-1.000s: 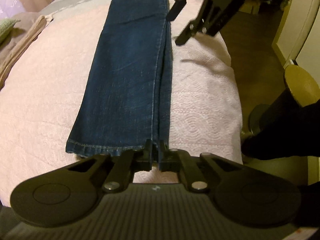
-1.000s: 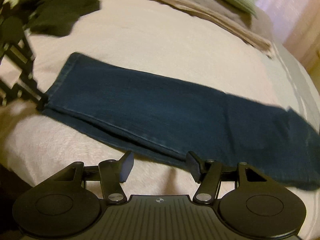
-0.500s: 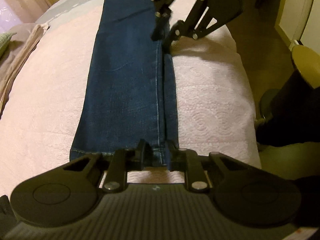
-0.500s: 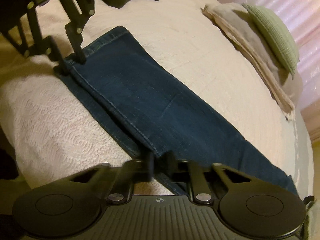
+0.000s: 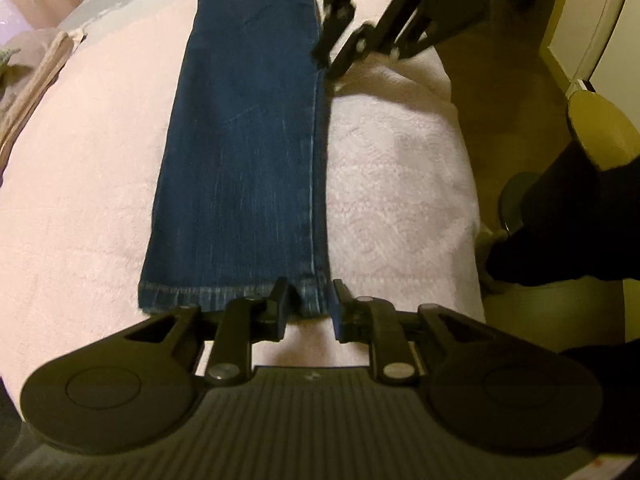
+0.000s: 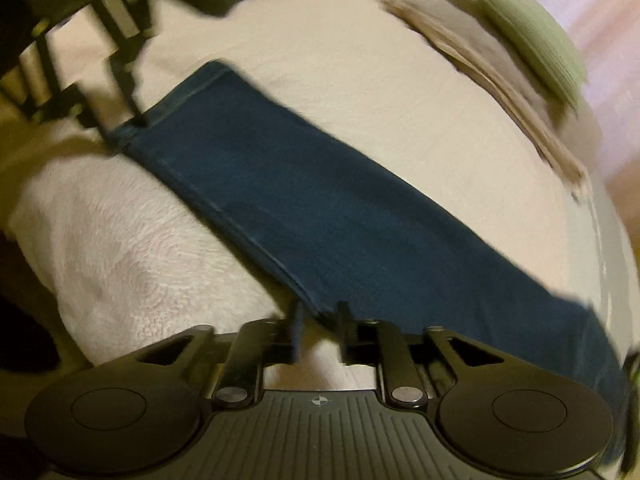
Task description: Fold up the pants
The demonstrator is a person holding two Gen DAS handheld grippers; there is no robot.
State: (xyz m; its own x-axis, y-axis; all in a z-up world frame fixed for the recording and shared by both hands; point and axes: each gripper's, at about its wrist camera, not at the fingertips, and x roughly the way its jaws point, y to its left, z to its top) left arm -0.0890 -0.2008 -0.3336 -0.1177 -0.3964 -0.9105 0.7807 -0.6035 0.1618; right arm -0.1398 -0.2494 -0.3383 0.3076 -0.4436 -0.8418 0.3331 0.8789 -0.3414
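Dark blue denim pants (image 5: 244, 152) lie flat on pale pink textured bedspread (image 5: 400, 184). Left gripper (image 5: 310, 304): hem corner sits btwn fingers, jaws slightly apart, just opened from clamped. Right gripper (image 6: 320, 320): folded side edge btwn fingers, jaws reopened after closing half a sec ago.

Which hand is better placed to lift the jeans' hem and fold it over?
Left. The left tool straddles the hem of the jeans; the right tool sits farther up the side seam. Both tools' jaws have just been opening.
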